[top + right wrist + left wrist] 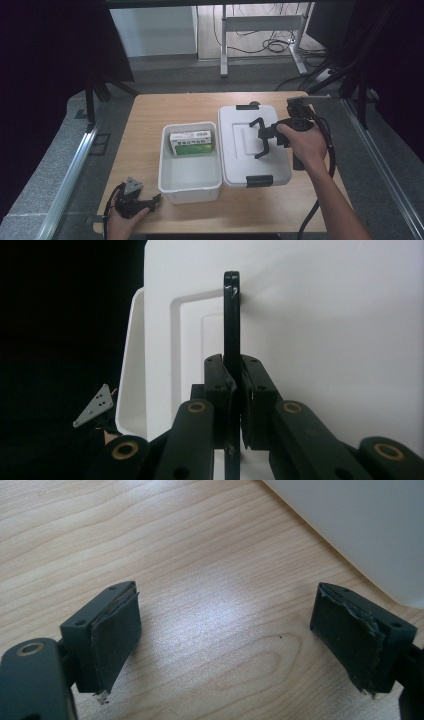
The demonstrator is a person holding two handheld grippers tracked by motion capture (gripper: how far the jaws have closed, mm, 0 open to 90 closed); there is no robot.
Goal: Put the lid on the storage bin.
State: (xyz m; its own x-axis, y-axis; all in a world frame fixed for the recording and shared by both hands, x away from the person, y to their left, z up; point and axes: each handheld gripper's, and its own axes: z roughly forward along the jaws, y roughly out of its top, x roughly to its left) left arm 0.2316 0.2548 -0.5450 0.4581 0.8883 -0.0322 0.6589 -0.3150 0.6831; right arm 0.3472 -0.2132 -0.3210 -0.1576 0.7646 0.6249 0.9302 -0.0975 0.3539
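A white lid lies flat on the wooden table, right of an open white bin. Inside the bin, at its far end, lies a green and white box. My right gripper is over the lid, shut on its raised black handle. In the right gripper view the jaws pinch the thin handle upright above the lid. My left gripper rests on the table at the front left, open. Its pads stand wide apart over bare wood, with the bin's wall just ahead.
Black latches sit at the lid's far end and near end. A cable trails from the right gripper past the table's right edge. Beyond the table stand desk legs and floor cables.
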